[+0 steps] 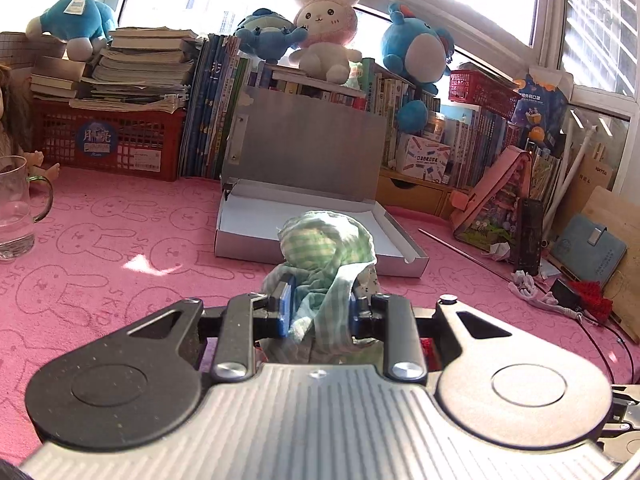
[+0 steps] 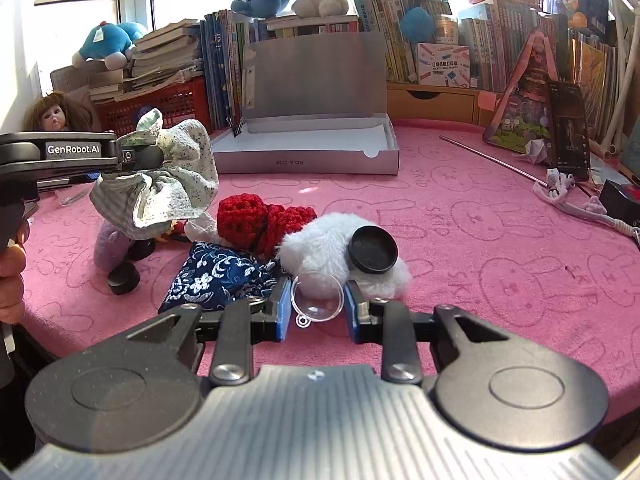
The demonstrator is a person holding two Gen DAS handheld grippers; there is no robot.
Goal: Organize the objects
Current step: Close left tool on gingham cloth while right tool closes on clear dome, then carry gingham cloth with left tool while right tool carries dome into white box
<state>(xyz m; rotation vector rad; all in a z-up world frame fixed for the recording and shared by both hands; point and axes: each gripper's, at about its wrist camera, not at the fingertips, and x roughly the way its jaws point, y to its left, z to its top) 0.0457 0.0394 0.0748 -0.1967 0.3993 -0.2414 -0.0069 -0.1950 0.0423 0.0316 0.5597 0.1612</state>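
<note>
Left gripper [image 1: 318,312] clamped on a green checked cloth bundle [image 1: 326,246], held above the pink rabbit-print mat [image 1: 120,248].

The open grey box [image 1: 316,236] stands on the mat beyond the bundle, its lid up against the books. On the right wrist view, a white plush [image 2: 332,252] carrying a black round lid [image 2: 373,255] lies just ahead of the right gripper [image 2: 316,314]. Its blue pads [image 2: 285,308] stand apart around a clear plastic half-dome [image 2: 318,296], apparently not pressing it.

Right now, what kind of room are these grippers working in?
Probably a child's room or home study nook: rows of upright books, blue and pink plush toys along a sunny window, and a pink bunny-print table cover.
</note>
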